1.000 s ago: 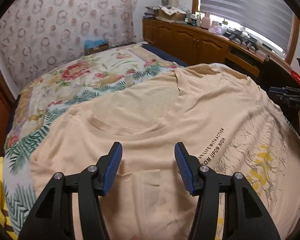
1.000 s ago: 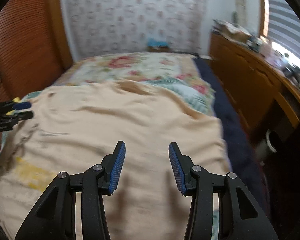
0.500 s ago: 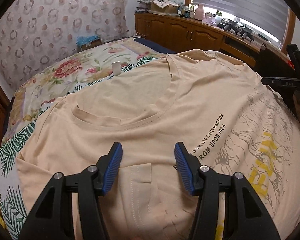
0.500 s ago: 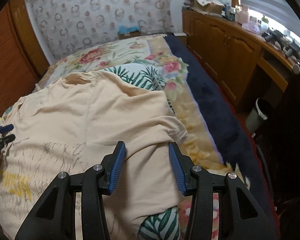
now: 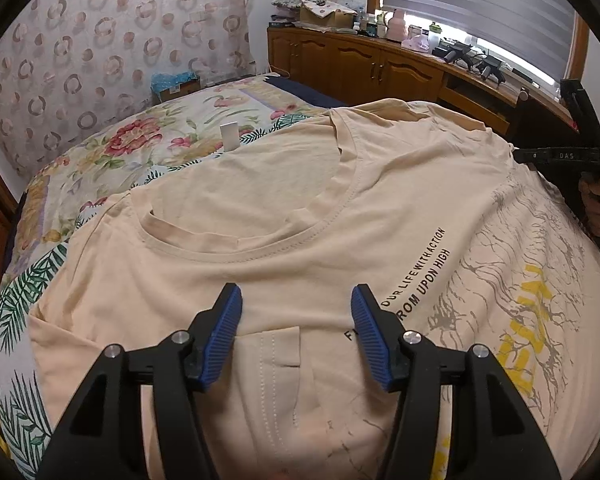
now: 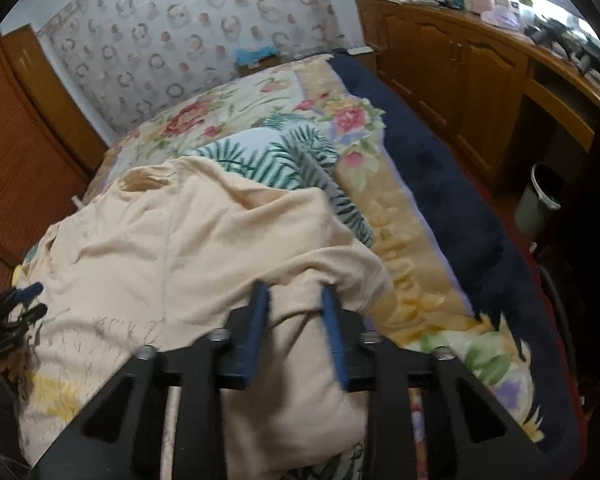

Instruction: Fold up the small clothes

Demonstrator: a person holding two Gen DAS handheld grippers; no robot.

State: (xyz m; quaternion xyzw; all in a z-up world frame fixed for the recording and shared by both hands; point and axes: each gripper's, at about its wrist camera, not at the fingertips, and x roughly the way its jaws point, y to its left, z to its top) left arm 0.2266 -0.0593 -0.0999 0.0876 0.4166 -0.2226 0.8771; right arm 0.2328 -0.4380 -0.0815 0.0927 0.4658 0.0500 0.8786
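The peach cotton t-shirt [image 5: 300, 200], soft and wrinkly with a ribbed neckline and cracked grey-yellow print, lies on the floral bedspread [image 5: 112, 152]. Left gripper [image 5: 296, 312] hangs open above its chest; right gripper [image 6: 292, 312] is closing on a bunched fold at its edge.

A peach T-shirt [image 5: 284, 208] lies spread front-up on the bed [image 5: 112, 160] (black lettering, yellow-and-grey print), one sleeve folded inward.
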